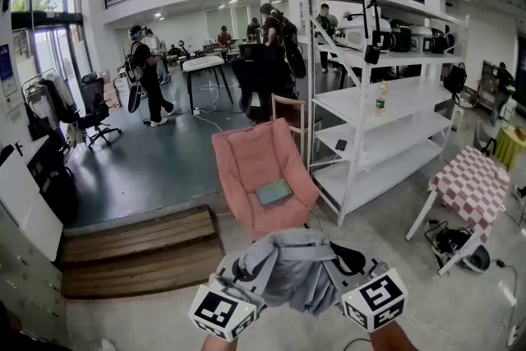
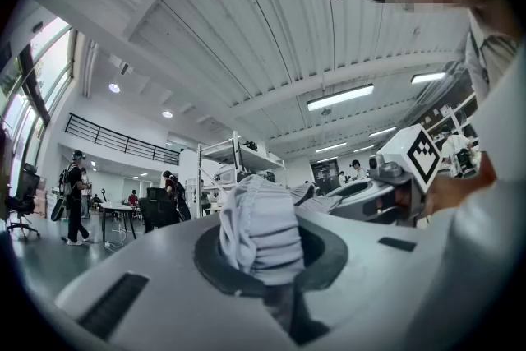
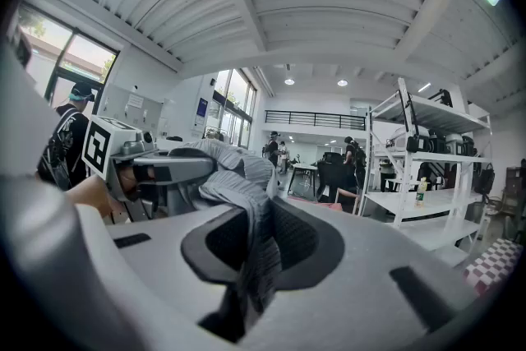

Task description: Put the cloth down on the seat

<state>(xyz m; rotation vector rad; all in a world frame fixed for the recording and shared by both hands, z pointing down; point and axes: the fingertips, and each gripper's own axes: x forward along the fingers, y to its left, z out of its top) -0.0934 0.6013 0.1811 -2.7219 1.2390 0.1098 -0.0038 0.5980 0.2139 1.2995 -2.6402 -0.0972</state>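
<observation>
A grey cloth (image 1: pixel 292 265) hangs bunched between my two grippers, low in the head view and in front of the seat. My left gripper (image 1: pixel 242 279) is shut on one end; its own view shows a crumpled fold (image 2: pixel 256 230) pinched in the jaws. My right gripper (image 1: pixel 349 275) is shut on the other end, where a thin strip of cloth (image 3: pixel 251 218) runs down between the jaws. The pink soft chair (image 1: pixel 246 164) stands just beyond the cloth. A flat teal-grey object (image 1: pixel 274 192) lies on its seat.
A white shelving rack (image 1: pixel 370 103) stands right of the chair, and a checkered table (image 1: pixel 475 185) is farther right. A low wooden step (image 1: pixel 140 251) lies to the left. A wooden chair (image 1: pixel 288 113) stands behind the pink one. Several people stand far back.
</observation>
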